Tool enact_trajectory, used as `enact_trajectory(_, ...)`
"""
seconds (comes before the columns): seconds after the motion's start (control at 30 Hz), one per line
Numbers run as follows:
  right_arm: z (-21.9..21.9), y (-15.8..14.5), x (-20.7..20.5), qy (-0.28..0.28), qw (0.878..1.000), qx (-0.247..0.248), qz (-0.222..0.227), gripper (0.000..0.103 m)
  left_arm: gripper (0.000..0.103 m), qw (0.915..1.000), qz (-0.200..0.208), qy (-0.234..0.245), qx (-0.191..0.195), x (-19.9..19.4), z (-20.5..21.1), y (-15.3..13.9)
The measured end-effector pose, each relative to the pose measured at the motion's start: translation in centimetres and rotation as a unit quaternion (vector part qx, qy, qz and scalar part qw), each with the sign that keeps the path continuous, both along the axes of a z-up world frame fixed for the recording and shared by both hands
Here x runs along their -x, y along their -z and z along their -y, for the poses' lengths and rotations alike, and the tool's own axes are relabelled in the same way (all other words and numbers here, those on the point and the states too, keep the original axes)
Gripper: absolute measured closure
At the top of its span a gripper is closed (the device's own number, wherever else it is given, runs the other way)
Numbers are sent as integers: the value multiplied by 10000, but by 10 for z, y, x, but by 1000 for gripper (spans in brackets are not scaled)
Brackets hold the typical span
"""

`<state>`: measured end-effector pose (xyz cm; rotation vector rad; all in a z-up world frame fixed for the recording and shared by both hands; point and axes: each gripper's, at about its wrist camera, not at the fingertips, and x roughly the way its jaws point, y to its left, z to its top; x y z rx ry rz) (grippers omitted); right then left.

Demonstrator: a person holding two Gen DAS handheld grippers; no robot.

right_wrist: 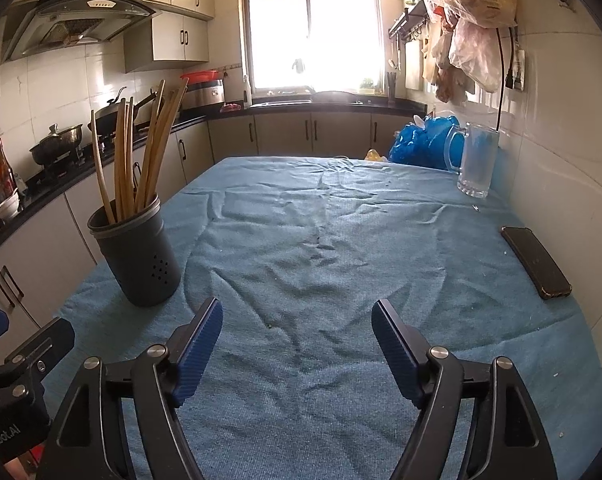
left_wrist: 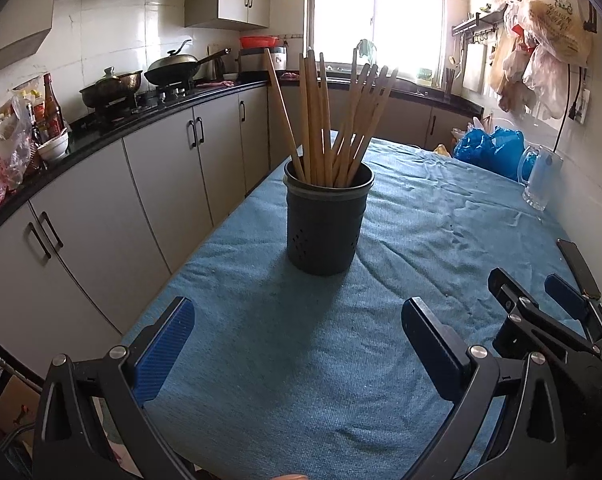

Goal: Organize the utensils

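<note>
A dark grey holder [left_wrist: 325, 232] stands upright on the blue tablecloth [left_wrist: 301, 380], filled with several wooden chopsticks [left_wrist: 329, 120] that fan out above its rim. My left gripper [left_wrist: 297, 308] is open and empty, a short way in front of the holder. To its right my right gripper [left_wrist: 525, 280] hovers over the cloth. In the right wrist view the holder [right_wrist: 141, 256] and its chopsticks [right_wrist: 141, 152] are to the left of my right gripper [right_wrist: 297, 306], which is open wide over bare cloth [right_wrist: 341, 240]. Part of my left gripper [right_wrist: 25, 328] shows at the lower left.
A dark phone [right_wrist: 537, 262] lies near the table's right edge. A glass mug [right_wrist: 477, 164] and a blue plastic bag [right_wrist: 425, 140] stand at the far right by the wall. Left of the table runs a kitchen counter [left_wrist: 149, 120] with pots and bottles.
</note>
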<state>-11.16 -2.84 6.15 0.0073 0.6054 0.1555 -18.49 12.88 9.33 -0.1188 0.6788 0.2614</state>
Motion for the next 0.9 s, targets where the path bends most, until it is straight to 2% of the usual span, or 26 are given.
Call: enact_trajectory(0.9,-8,2,-1,-68,9999,89,-21,19,0,9995,-169,-99,235,-10,-18,6)
